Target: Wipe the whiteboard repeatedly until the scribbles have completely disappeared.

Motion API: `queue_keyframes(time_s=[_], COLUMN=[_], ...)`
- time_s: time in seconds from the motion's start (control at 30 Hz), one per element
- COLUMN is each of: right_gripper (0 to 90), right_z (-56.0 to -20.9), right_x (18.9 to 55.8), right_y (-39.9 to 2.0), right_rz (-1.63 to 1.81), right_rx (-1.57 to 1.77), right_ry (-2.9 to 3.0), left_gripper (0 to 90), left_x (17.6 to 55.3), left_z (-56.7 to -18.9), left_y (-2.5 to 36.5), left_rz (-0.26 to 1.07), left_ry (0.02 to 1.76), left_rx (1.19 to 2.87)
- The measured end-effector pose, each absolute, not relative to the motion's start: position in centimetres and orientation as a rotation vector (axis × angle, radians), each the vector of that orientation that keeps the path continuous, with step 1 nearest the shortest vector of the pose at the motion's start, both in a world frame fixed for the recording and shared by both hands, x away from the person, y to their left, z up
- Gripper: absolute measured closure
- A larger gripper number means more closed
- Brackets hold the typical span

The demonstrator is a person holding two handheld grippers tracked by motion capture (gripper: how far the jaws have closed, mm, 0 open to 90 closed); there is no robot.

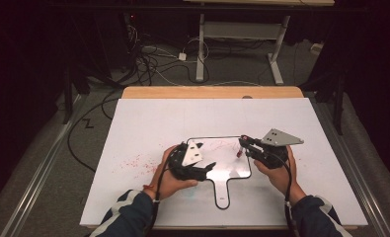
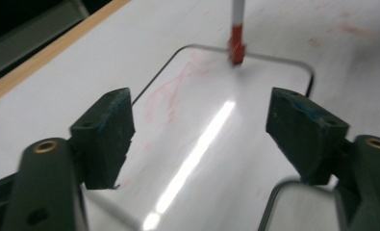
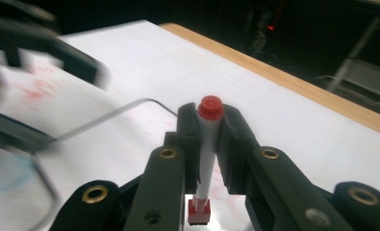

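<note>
**Caller:** Looking down from the high view, a small whiteboard (image 1: 221, 170) with a dark rim and a handle is seen lying flat on the white sheet (image 1: 148, 123) that covers the table (image 1: 212, 92), near the sheet's front edge and about midway along it, handle towards the person.

**Analyst:** And the marker?

**Caller:** A red-and-white marker (image 1: 240, 150) is clamped upright between the jaws of the right gripper (image 1: 244, 143), over the board's far right corner. In the right gripper view the marker (image 3: 206, 154) is pinched hard, red end cap up, red tip down at the board.

**Analyst:** The left side?

**Caller:** The left gripper (image 1: 208, 168) is held low at the board's left edge, jaws spread wide with nothing between them. In the left gripper view the glossy board (image 2: 202, 144) is seen through that gap, faint red scribbles (image 2: 171, 91) are made out on it, and the marker (image 2: 236, 33) stands at the far rim.

**Analyst:** Anything off the board?

**Caller:** Red specks (image 1: 133, 162) are scattered on the sheet left of the board.
</note>
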State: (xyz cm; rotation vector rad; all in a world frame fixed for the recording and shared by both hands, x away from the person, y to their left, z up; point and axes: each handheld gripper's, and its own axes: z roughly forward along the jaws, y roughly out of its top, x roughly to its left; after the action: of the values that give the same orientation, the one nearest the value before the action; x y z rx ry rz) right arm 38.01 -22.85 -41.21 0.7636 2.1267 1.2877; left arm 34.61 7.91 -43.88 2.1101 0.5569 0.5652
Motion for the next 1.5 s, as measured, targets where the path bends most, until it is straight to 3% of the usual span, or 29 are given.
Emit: queue_keyframes(time_s=[0.2,0.5,0.67,1.03,1.23,1.5], right_gripper=[81.4,81.4,81.4,81.4,81.5,81.4], right_z=[-42.2,-42.6,-42.3,-42.5,-42.2,-42.0], right_x=[39.8,40.1,40.3,41.6,42.1,42.2], right_y=[-22.9,-19.8,-19.5,-19.3,-19.4,-18.7], right_rz=[1.205,1.28,1.091,1.227,1.043,1.194], right_rx=[0.779,0.768,0.758,0.831,0.85,0.901], right_ry=[2.084,2.099,2.055,2.059,2.002,2.07], left_gripper=[21.7,21.7,20.4,20.5,20.5,20.5], left_x=[32.6,30.2,29.5,29.9,29.9,29.9], left_z=[-44.6,-46.0,-45.9,-46.2,-46.1,-46.1], left_y=[14.2,19.8,20.4,19.3,19.2,19.0], left_rz=[0.664,0.65,0.645,0.651,0.643,0.638], left_ry=[0.712,0.884,0.886,0.836,0.829,0.82], left_rx=[2.087,2.03,1.984,2.039,2.038,2.036])
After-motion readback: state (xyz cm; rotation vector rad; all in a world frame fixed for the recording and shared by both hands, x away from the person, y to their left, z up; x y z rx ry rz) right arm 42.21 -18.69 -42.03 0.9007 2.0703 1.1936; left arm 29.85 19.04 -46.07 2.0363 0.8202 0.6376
